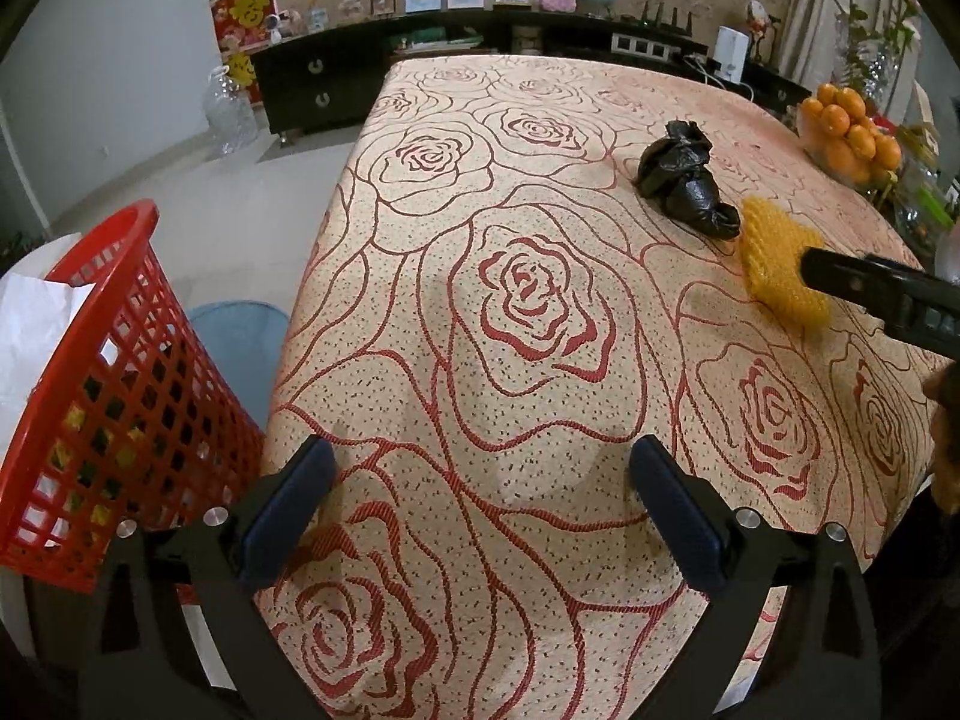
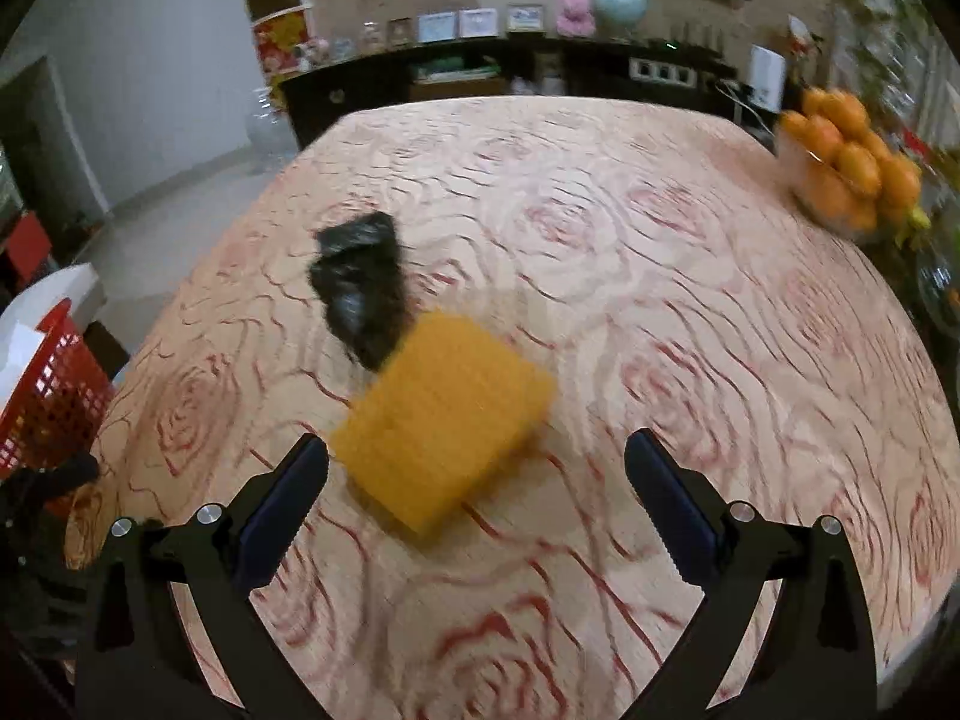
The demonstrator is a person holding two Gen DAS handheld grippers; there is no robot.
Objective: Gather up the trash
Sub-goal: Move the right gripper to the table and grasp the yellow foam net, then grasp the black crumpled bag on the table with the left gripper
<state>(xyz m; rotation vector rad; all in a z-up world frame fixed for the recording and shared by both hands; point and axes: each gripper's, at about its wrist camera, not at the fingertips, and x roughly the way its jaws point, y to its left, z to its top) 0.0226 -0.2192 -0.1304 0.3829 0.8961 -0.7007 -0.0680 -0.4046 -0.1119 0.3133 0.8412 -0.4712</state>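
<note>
A yellow foam net piece (image 1: 780, 264) (image 2: 441, 420) lies on the rose-patterned tablecloth (image 1: 510, 300), touching a crumpled black plastic bag (image 1: 684, 180) (image 2: 363, 288) behind it. My right gripper (image 2: 477, 468) is open, its jaws wide apart just in front of the yellow piece; one of its fingers (image 1: 876, 294) shows over the piece in the left wrist view. My left gripper (image 1: 480, 480) is open and empty above the table's near left part. A red mesh basket (image 1: 102, 396) (image 2: 42, 390) with trash inside stands beside the table's left edge.
A bowl of oranges (image 1: 852, 132) (image 2: 846, 162) sits at the table's far right, with glassware (image 1: 924, 210) beside it. A dark sideboard (image 1: 372, 72) with ornaments runs along the back wall. A blue stool (image 1: 240, 342) stands on the floor by the basket.
</note>
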